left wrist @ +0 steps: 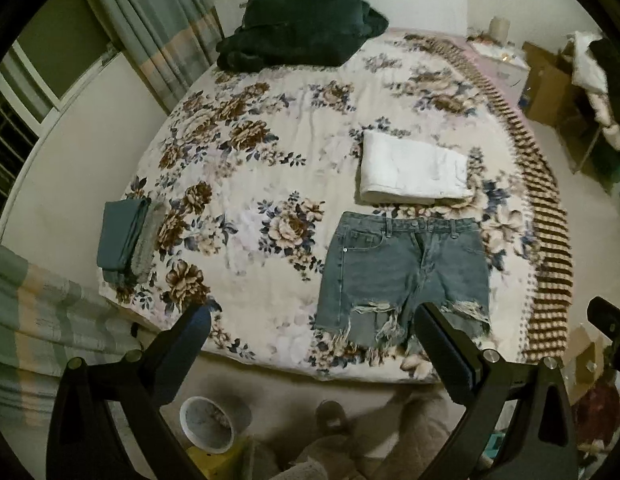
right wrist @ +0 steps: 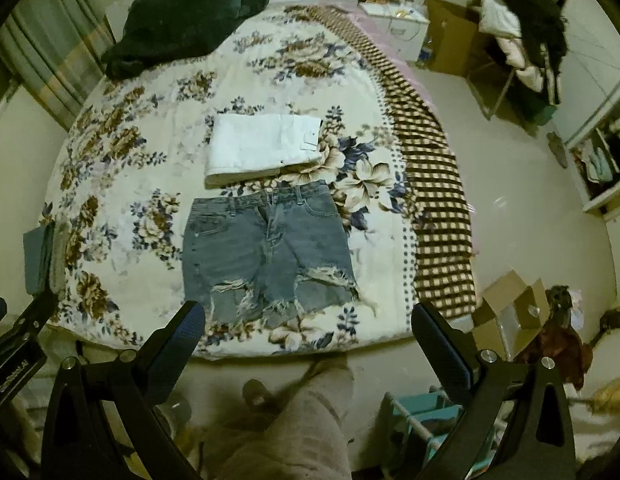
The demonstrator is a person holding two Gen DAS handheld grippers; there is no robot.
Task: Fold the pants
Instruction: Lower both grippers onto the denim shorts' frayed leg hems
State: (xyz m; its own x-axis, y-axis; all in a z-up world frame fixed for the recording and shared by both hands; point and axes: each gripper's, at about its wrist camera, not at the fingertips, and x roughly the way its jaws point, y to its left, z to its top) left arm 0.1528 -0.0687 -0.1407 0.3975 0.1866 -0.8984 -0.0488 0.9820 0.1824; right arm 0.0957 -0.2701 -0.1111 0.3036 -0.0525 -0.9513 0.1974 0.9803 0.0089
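Both pairs of fingers stood spread wide and held nothing: the left gripper point(left wrist: 316, 322) and the right gripper point(right wrist: 310, 320) hovered above the near edge of the bed point(left wrist: 245, 184), apart from any cloth. Laid flat and unfolded near that edge were the denim shorts point(right wrist: 265, 248), waistband away, frayed hems toward the grippers. Denim of this sort was probably fairly stiff and moderately heavy, likely to hold a crease and unlikely to slip; the doubled waistband corners or side seams seemed the firmest places to pinch, the ragged hems the weakest. Just beyond the waistband lay a folded white garment point(right wrist: 265, 144), possibly touching it, though blur made that uncertain. Soft floral bedding lay underneath.
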